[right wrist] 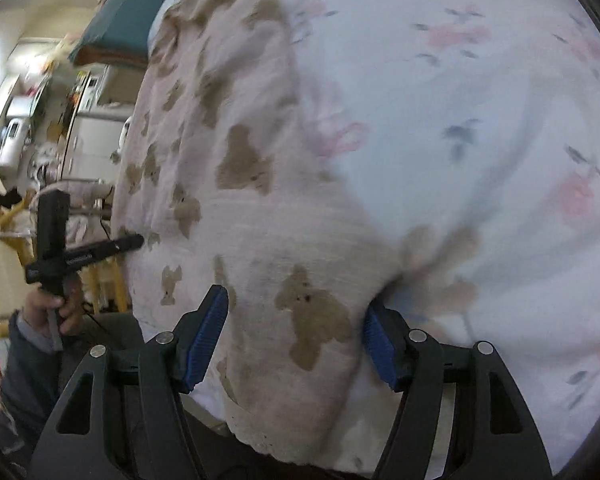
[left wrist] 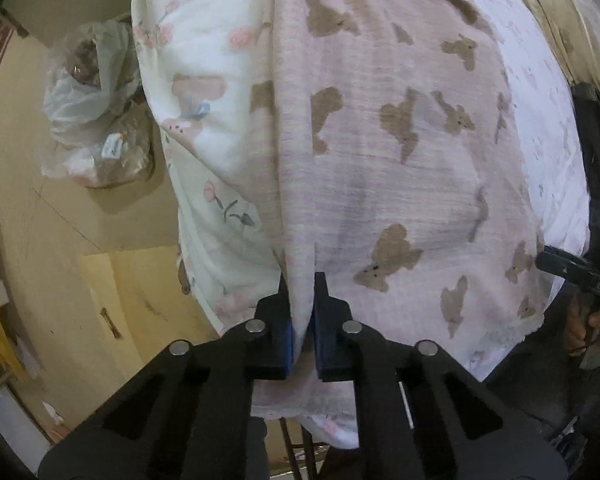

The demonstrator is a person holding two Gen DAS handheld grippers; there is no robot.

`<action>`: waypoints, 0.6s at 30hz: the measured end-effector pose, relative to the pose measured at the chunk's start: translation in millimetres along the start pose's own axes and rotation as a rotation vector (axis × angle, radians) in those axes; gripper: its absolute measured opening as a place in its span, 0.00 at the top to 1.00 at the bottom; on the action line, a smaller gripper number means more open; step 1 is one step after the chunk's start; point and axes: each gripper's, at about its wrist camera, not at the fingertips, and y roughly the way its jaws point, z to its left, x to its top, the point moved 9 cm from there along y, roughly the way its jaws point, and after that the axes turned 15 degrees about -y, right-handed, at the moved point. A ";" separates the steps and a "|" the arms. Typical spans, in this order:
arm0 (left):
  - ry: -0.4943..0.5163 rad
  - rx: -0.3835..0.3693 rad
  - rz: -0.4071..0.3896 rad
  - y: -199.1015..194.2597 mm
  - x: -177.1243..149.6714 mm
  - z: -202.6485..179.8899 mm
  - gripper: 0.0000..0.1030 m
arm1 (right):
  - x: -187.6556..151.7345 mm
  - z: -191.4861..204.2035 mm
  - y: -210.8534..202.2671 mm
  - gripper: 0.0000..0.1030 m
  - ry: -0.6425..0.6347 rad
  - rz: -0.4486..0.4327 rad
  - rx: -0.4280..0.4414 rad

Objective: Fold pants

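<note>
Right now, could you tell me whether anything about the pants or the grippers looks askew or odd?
Nothing looks damaged or spilled. The left gripper pinches a fold of the bear-print pants, while the right gripper straddles a bunched ridge of them with its jaws apart.

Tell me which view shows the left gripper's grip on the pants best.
The left wrist view: the left gripper is shut on a fold of the pants. The right wrist view shows it only from the side, far left.

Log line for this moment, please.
left gripper: shut on pants | right gripper: open, straddling pants edge | fold: not done
</note>
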 end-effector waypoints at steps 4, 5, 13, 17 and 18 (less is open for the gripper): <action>0.044 0.001 -0.044 -19.6 -10.9 -12.2 0.98 | 1.1 24.5 17.5 0.39 0.002 -0.005 0.094; 0.051 -0.008 -0.057 -23.8 -12.2 -15.1 0.98 | 0.7 29.6 21.5 0.43 -0.024 -0.009 0.078; -0.003 -0.096 -0.181 -77.7 -12.8 -28.6 0.98 | 21.9 58.9 -4.2 0.97 -0.140 -0.143 0.018; -0.016 -0.245 -0.244 -123.0 -16.5 -45.6 0.98 | 39.1 86.4 -71.0 0.97 -0.202 -0.291 0.079; -0.022 -0.271 -0.275 -137.3 -19.1 -51.0 0.98 | 40.5 88.5 -82.9 0.97 -0.214 -0.309 0.081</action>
